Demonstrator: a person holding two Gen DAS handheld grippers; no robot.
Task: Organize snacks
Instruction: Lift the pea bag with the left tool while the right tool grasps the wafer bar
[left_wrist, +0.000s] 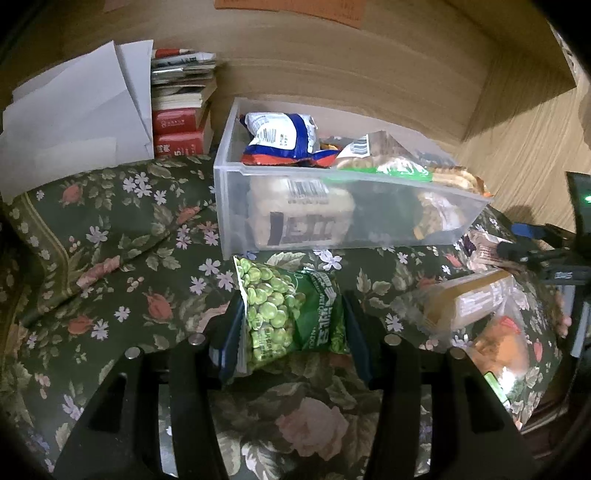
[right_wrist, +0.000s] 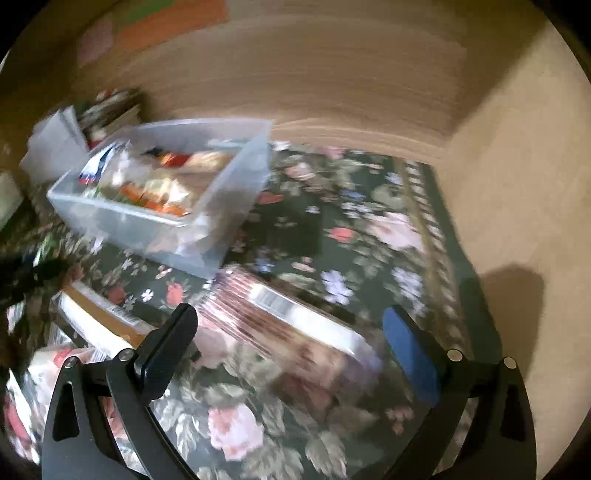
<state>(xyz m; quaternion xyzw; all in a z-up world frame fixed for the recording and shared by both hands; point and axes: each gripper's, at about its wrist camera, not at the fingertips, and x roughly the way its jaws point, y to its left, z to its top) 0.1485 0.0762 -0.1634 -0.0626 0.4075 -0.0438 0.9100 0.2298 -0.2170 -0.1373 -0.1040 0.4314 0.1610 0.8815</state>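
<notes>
Left gripper (left_wrist: 291, 325) clamped the green pea packet (left_wrist: 291, 314).
Ahead of it stood the clear bin (left_wrist: 236, 206); the right gripper (right_wrist: 291, 332) gaped around a wafer pack (right_wrist: 291, 328), pads apart.

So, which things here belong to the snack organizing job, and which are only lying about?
Job:
- green pea bag, held in the left gripper
- clear bin with snacks inside
- brown biscuit pack between the open right gripper fingers
- tan snack pack on the cloth

Lying about:
- books
- white papers
- floral cloth
</notes>
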